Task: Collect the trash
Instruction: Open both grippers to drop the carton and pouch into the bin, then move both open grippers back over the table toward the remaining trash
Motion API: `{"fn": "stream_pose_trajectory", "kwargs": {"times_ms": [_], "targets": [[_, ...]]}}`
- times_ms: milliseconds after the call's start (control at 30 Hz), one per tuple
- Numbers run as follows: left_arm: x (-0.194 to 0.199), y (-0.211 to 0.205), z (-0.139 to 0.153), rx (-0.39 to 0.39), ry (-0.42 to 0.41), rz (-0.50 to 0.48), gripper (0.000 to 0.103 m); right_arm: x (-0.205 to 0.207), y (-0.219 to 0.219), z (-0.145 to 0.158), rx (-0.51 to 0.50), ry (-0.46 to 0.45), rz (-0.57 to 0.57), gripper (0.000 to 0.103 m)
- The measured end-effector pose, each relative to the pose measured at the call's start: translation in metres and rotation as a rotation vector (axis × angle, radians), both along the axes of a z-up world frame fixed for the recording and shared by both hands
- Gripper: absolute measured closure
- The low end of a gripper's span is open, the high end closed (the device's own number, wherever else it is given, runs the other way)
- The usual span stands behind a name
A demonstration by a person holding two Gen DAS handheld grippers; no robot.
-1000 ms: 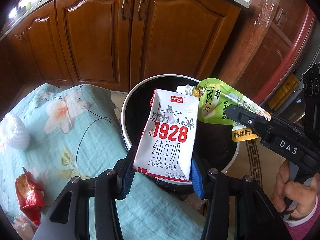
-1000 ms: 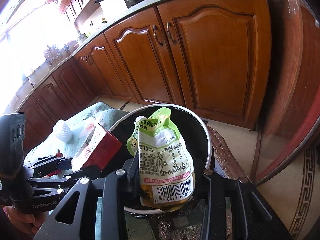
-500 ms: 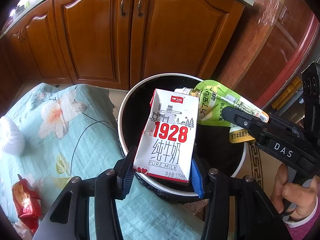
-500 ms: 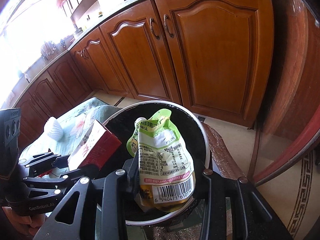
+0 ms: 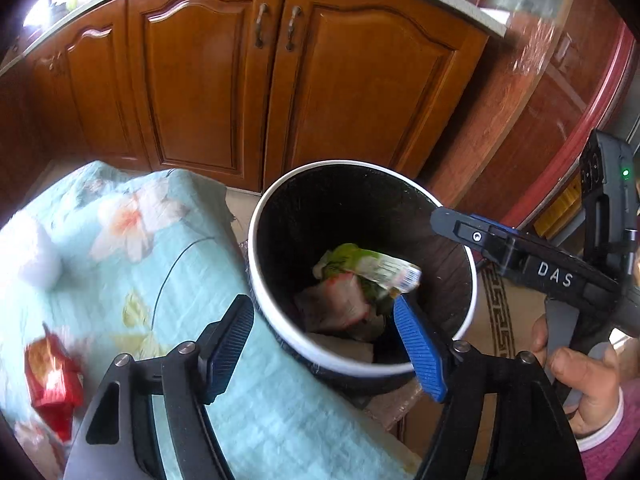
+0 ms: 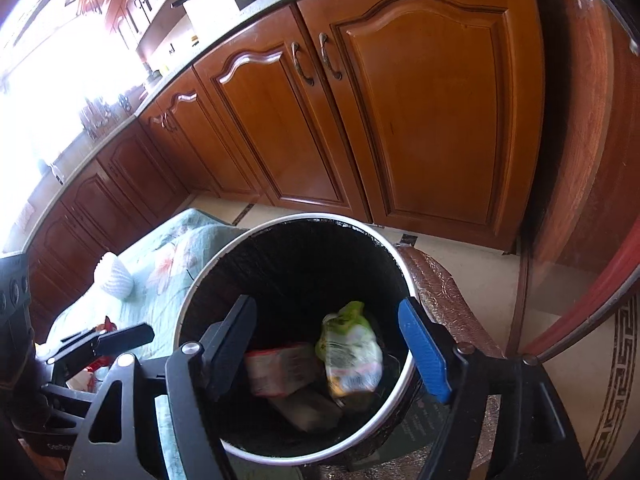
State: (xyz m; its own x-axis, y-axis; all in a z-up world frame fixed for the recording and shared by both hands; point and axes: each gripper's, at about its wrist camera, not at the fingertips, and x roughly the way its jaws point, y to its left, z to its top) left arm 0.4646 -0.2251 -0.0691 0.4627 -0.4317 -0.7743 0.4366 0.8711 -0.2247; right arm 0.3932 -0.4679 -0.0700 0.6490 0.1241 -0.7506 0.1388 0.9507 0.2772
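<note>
Both tools have just been opening and now stand wide with nothing between the jaws: the left tool (image 5: 324, 344) and the right tool (image 6: 330, 344) hang above the bin (image 5: 256, 264), and the carton (image 6: 280, 368) and the pouch (image 6: 350, 350) lie inside it, below the tips. The red wrapper (image 5: 52, 376) lies on the cloth (image 5: 160, 264), left of the left tool. In reaching for it, I think a low finger could catch the bin's rim and tip it, because the bin stands just beside the cloth's edge.
</note>
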Motion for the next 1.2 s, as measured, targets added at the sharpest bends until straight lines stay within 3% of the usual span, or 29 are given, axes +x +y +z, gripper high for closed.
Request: {"fn": "stream_pose_trajectory", "kwargs": {"times_ms": [167,367,700,1200], "targets": [[-0.03,0.036,-0.006,-0.05,0.012,0.073,0.028,-0.018,0.007,0.001,0.049,-0.018,-0.004,0.024],[-0.077,0.072,-0.009,-0.054,-0.004,0.147,0.026,-0.042,0.035,0.004,0.082,-0.044,0.037,0.015],[-0.137,0.144,-0.005,-0.078,-0.01,0.281,0.024,-0.074,0.092,0.011,0.133,-0.058,0.125,0.01],[-0.178,0.231,0.008,-0.075,-0.026,0.468,0.024,-0.058,0.179,-0.002,0.138,-0.013,0.31,0.01]]}}
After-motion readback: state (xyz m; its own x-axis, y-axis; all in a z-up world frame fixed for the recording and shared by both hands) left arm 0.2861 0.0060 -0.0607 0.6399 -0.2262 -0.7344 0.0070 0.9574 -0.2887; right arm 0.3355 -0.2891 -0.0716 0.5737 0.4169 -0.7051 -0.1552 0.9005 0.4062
